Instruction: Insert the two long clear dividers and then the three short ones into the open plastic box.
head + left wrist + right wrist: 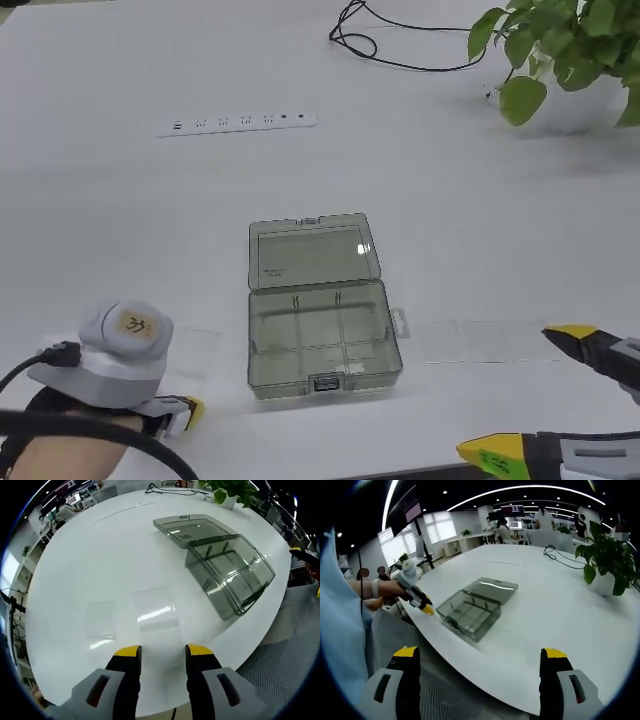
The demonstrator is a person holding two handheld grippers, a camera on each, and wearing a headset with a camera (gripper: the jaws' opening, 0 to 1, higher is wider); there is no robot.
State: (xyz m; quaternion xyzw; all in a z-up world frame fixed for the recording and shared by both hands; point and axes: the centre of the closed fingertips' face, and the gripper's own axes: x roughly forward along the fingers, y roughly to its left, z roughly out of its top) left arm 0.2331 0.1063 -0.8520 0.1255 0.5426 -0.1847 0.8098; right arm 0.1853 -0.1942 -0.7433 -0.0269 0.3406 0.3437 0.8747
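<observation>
The smoky clear plastic box lies open mid-table, its lid flat behind it; faint grid lines show on its floor. Long clear dividers lie flat to its right. Short clear dividers lie to its left, also seen as short clear dividers ahead of my left gripper, which is open and holds nothing. That left gripper sits low at the near left of the box. My right gripper stands wide open at the near right, by the long dividers, with the box far ahead.
A white power strip lies at the back, a black cable and a potted plant at the far right. The table's near edge runs just below the box. People sit at desks in the background.
</observation>
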